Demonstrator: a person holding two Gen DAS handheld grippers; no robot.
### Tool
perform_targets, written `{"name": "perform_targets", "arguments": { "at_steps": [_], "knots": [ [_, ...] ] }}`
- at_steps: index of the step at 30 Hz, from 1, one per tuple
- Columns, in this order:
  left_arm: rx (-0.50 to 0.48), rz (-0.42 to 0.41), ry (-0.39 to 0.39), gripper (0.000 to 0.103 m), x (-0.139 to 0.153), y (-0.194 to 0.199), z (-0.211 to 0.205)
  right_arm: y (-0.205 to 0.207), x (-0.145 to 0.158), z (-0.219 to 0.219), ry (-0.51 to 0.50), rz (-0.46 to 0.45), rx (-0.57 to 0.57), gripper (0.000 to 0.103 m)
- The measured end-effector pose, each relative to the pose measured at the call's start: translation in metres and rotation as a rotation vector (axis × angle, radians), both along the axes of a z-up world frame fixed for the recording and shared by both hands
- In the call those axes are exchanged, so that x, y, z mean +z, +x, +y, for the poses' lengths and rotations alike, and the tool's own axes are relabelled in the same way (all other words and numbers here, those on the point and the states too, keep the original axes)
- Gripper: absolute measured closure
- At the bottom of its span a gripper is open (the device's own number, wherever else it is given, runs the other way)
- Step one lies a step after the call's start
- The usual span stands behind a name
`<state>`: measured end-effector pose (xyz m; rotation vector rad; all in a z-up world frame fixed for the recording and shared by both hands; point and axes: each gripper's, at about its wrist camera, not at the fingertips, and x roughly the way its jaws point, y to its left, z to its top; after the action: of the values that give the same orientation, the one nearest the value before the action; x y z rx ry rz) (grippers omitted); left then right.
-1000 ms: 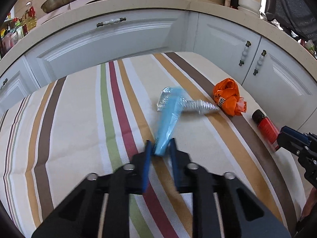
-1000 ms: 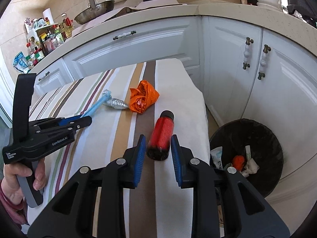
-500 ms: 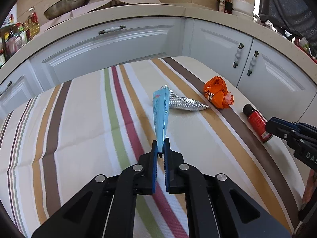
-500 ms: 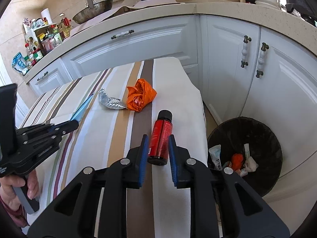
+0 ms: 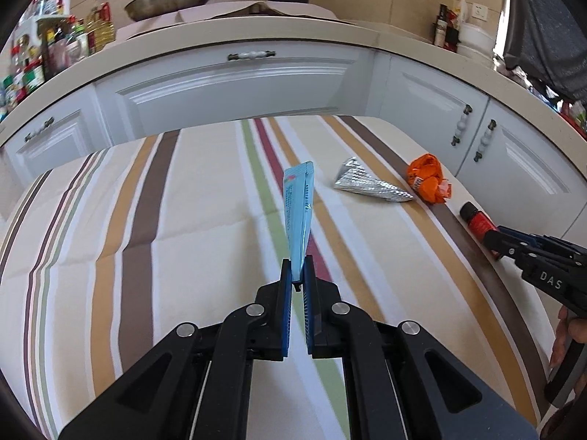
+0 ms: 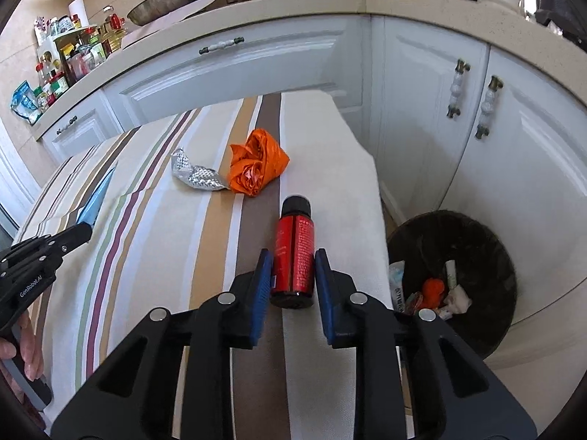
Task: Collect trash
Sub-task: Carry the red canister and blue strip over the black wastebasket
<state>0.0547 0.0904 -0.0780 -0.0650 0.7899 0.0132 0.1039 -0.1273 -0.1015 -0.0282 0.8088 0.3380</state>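
Left gripper (image 5: 298,275) pinches a flat, glossy blue sachet (image 5: 299,216); right gripper (image 6: 292,275) clamps a cylindrical red black-capped bottle (image 6: 295,253)

— What trash was there?

— A long light-blue sachet (image 5: 299,216), pinched at its lower end and standing up off the striped cloth. A crumpled silver foil wrapper (image 5: 368,185) lay flat, its tip touching a scrunched orange bag (image 5: 427,178).

— And the bottle?

— The small red bottle (image 6: 295,253) with a black cap was clamped at its base. The black bin (image 6: 488,256) beside the table held scraps.
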Motion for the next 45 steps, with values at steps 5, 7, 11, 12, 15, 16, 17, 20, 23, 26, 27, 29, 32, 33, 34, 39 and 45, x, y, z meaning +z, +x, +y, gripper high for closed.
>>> {"name": "perform_targets", "arguments": {
  "at_steps": [5,7,11,12,15,16,17,20,23,26,27,29,32,33,34,39,45],
  "knots": [
    [0.046,-0.024,-0.017,0.096,0.004,-0.009,0.006,-0.014,0.009,0.002,0.007,-0.056,0.02,0.08],
    [0.058,-0.035,-0.019,0.096,0.006,-0.012,0.007,-0.02,0.014,0.002,0.013,-0.077,0.027,0.08],
    [0.068,-0.052,-0.02,0.096,0.011,-0.017,0.005,-0.031,0.024,0.001,0.029,-0.115,0.036,0.08],
    [0.07,-0.061,-0.016,0.096,0.014,-0.019,0.004,-0.035,0.028,0.0,0.038,-0.133,0.04,0.08],
    [0.07,-0.091,-0.003,0.097,0.021,-0.025,-0.001,-0.045,0.039,-0.004,0.043,-0.176,0.042,0.08],
    [0.068,-0.103,0.003,0.097,0.024,-0.027,-0.004,-0.05,0.043,-0.007,0.047,-0.192,0.04,0.08],
    [0.065,-0.113,0.007,0.096,0.027,-0.029,-0.007,-0.053,0.047,-0.009,0.051,-0.204,0.038,0.08],
    [0.045,-0.142,0.007,0.096,0.034,-0.034,-0.022,-0.063,0.057,-0.019,0.051,-0.239,0.025,0.08],
    [0.015,-0.161,0.002,0.096,0.041,-0.034,-0.039,-0.072,0.064,-0.033,0.049,-0.269,-0.001,0.08],
    [-0.027,-0.166,0.001,0.096,0.043,-0.032,-0.057,-0.078,0.069,-0.049,0.047,-0.289,-0.037,0.08],
    [-0.045,-0.166,-0.002,0.096,0.044,-0.03,-0.065,-0.079,0.07,-0.054,0.048,-0.294,-0.047,0.08],
    [-0.076,-0.171,-0.005,0.096,0.046,-0.027,-0.078,-0.081,0.072,-0.067,0.051,-0.304,-0.074,0.08],
    [-0.128,-0.189,-0.005,0.096,0.05,-0.023,-0.102,-0.083,0.074,-0.086,0.053,-0.321,-0.117,0.08],
    [-0.148,-0.196,-0.004,0.096,0.052,-0.021,-0.112,-0.083,0.075,-0.092,0.051,-0.326,-0.131,0.08],
    [-0.165,-0.203,-0.003,0.096,0.054,-0.019,-0.121,-0.083,0.075,-0.099,0.051,-0.331,-0.147,0.08],
    [-0.239,-0.218,0.0,0.096,0.058,-0.01,-0.159,-0.08,0.075,-0.13,0.06,-0.348,-0.212,0.08],
    [-0.295,-0.221,0.008,0.096,0.056,0.004,-0.195,-0.072,0.071,-0.159,0.056,-0.359,-0.271,0.08]
  ]
}}
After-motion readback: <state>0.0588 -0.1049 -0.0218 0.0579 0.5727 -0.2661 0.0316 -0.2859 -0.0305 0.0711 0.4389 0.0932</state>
